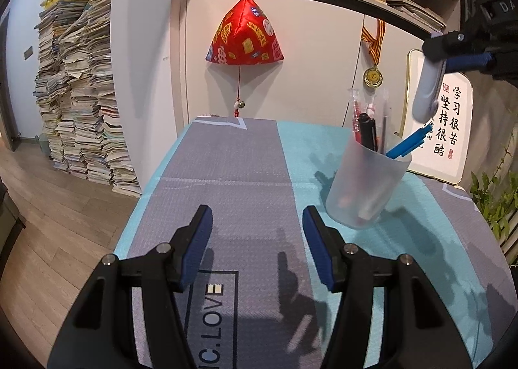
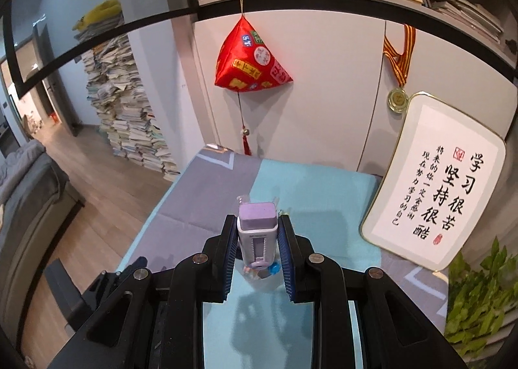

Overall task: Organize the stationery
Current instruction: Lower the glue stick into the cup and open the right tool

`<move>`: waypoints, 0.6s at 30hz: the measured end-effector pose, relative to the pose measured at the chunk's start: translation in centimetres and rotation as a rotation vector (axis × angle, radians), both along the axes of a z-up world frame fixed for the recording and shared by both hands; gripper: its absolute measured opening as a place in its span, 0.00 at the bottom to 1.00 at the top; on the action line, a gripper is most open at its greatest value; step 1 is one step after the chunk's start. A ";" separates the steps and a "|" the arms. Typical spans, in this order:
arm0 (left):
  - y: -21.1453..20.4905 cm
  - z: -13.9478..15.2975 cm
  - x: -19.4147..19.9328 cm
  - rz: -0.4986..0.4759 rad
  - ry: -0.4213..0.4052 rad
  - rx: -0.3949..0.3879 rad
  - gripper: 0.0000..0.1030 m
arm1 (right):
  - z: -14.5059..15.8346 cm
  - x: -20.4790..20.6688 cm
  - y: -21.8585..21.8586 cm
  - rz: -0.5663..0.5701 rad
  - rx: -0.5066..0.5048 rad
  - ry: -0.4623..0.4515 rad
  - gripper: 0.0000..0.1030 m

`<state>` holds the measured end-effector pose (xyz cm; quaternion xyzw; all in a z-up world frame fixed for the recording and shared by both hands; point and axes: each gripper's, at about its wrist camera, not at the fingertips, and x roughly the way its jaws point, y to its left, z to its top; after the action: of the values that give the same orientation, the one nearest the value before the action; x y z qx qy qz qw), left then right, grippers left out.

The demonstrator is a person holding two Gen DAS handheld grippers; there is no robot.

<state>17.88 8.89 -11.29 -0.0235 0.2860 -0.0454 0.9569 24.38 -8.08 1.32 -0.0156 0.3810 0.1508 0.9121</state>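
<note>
A frosted plastic pen cup (image 1: 365, 187) stands on the grey and teal mat (image 1: 226, 174), holding several pens, one blue (image 1: 404, 145) and one black (image 1: 367, 134). My left gripper (image 1: 257, 239) is open and empty, low over the mat just left of the cup. My right gripper (image 2: 257, 250) is shut on a white and lilac retractable eraser (image 2: 257, 228). In the left wrist view that eraser (image 1: 427, 90) hangs from the right gripper's fingers (image 1: 450, 45), above and to the right of the cup. Under the eraser, the right wrist view shows part of the cup (image 2: 259, 271).
A framed calligraphy sign (image 2: 433, 181) leans on the wall at the back right. A green plant (image 2: 476, 297) stands at the right edge. A red hanging ornament (image 1: 244, 35) and a medal (image 1: 372, 75) hang on the wall. Stacks of books (image 1: 77, 93) stand on the floor left.
</note>
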 end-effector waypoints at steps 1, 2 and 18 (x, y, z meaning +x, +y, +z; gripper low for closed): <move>0.0 0.0 -0.1 -0.003 -0.003 -0.002 0.56 | -0.2 -0.1 0.3 -0.001 -0.005 -0.002 0.25; -0.1 0.1 -0.1 -0.005 -0.007 -0.004 0.56 | -0.4 0.0 0.4 -0.004 -0.005 -0.001 0.25; -1.3 1.1 -1.5 -0.122 -0.059 -0.057 0.70 | -3.3 0.4 3.2 -0.036 -0.113 -0.025 0.25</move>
<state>16.36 7.62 -10.20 -0.0319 0.2572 -0.1125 0.9593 24.77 -4.84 -2.00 -0.0619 0.3778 0.1124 0.9170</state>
